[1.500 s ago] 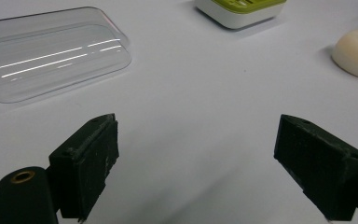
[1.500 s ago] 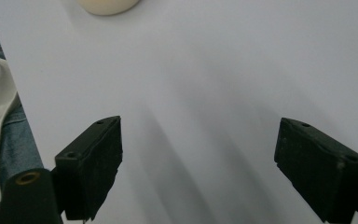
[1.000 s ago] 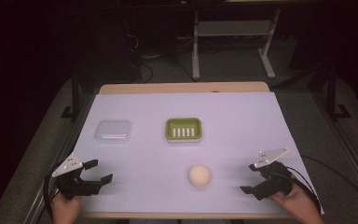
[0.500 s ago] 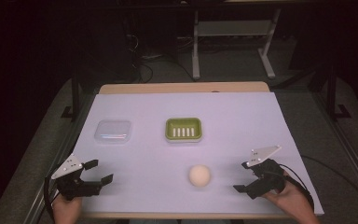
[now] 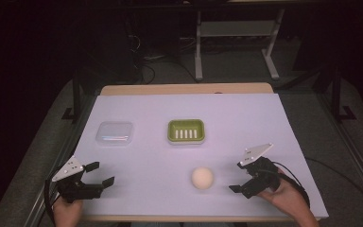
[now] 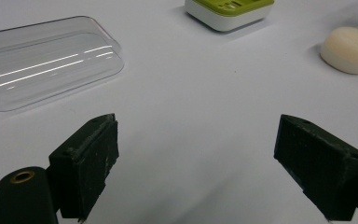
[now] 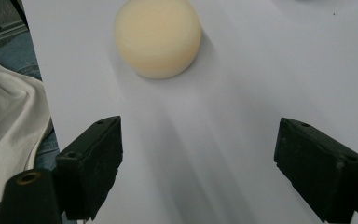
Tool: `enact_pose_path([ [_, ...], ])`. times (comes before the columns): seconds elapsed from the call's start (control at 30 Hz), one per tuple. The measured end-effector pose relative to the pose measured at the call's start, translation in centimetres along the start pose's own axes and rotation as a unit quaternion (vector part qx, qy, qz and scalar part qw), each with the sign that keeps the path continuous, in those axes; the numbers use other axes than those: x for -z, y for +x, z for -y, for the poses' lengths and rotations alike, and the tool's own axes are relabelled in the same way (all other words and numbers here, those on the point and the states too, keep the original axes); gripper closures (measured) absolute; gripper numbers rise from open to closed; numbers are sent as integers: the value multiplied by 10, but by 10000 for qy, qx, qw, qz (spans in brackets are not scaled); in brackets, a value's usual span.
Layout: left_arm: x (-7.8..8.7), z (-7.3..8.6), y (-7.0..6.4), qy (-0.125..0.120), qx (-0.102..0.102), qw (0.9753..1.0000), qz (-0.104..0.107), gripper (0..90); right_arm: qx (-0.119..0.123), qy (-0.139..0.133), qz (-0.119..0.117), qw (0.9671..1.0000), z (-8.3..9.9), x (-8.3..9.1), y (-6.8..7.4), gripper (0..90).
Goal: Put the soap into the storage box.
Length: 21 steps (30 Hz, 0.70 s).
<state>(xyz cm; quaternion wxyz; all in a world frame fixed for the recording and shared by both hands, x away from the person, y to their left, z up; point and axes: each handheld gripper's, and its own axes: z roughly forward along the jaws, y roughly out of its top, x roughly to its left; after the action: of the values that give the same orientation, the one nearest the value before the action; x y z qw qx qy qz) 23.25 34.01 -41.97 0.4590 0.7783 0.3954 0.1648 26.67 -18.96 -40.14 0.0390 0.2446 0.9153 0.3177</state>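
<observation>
Round cream soap (image 5: 202, 178) sits on the desk (image 5: 246, 123) near the front edge, a bit right of centre, untouched. In the right gripper view it lies straight ahead of the open fingers (image 7: 91, 165), near but w/ a clear gap.

Right gripper (image 5: 238, 176) is just right of the soap, fingers spread wide, nothing held. Vs. a second ago it has slid left from near the desk's right edge toward the soap; half a sec ago it was about midway. Reads as an approach for a grasp, so the pick looks like the step in hand, not yet made.

Left gripper (image 5: 100, 174) hovers at the near-left corner, fingers also wide and empty; no shift across the earlier frames, so it's idle for now.

Farther back: green soap dish (image 5: 185, 131) w/ slotted tray at mid-desk, far side of the soap; clear plastic lid (image 5: 115, 133) left of it, lying flat. Both same spots as before. Dish is likely where the soap goes, lid after.
</observation>
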Motion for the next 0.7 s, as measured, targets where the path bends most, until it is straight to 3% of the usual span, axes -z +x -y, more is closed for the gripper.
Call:
enact_pose_path([
  [0.7, -1, -1, -1, 20, -46, 10000, -33, 130, 367, 189, -183, 9990, -25, -17, 6, 157],
])
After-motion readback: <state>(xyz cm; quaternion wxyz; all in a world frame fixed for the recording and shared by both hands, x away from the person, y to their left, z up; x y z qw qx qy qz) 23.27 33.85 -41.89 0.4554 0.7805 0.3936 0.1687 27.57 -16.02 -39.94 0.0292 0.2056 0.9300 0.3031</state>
